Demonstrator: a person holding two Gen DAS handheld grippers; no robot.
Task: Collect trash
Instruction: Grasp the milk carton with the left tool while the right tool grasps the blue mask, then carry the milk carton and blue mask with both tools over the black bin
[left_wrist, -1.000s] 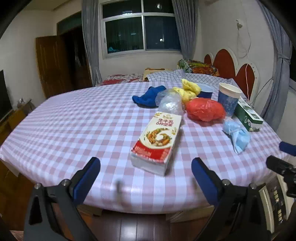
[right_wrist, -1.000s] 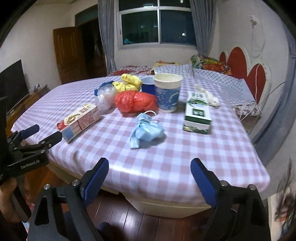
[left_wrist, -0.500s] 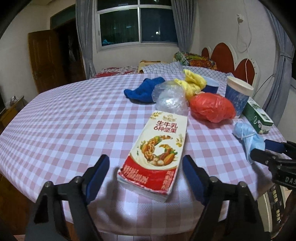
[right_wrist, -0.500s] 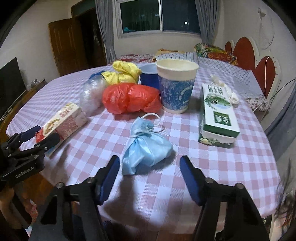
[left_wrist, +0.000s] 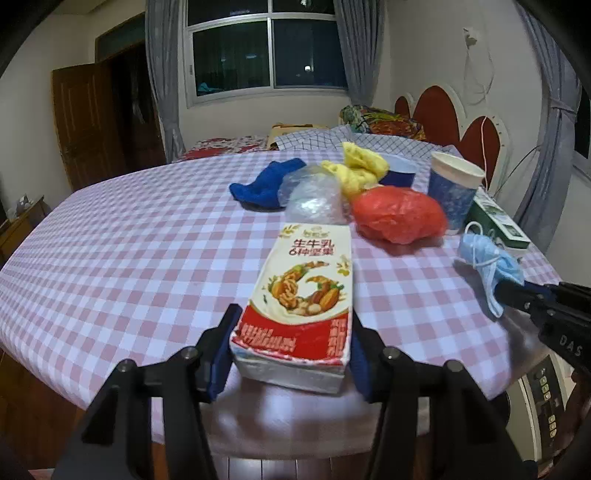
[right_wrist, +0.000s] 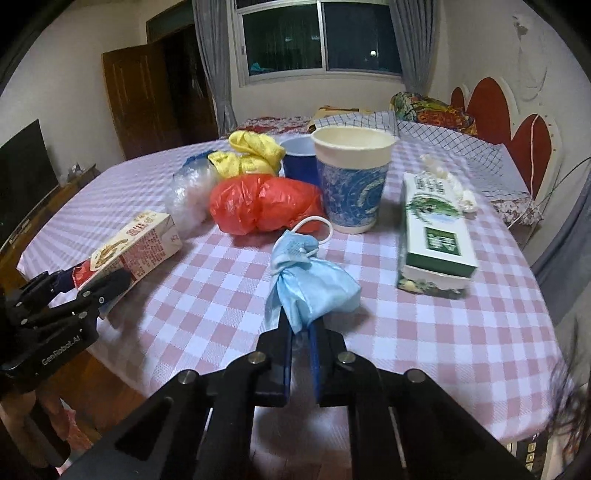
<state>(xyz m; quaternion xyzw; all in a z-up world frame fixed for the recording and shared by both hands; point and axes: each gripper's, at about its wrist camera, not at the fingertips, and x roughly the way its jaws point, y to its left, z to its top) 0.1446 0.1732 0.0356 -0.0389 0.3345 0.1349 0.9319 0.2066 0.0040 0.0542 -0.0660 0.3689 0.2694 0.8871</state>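
the milk carton (left_wrist: 304, 291) lies at the near table edge, clamped at its near end by the left gripper (left_wrist: 291, 354). right of it, the right gripper (right_wrist: 300, 332) pinches the blue face mask (right_wrist: 310, 284). a second ago both jaws were wide and off the table. nothing is collected yet; the red bag (left_wrist: 399, 214), the paper cup (right_wrist: 352, 181) and the green box (right_wrist: 434, 236) wait farther.

Black hand-held gripper (right_wrist: 300, 334), blue pads (right_wrist: 286, 354), silver screws
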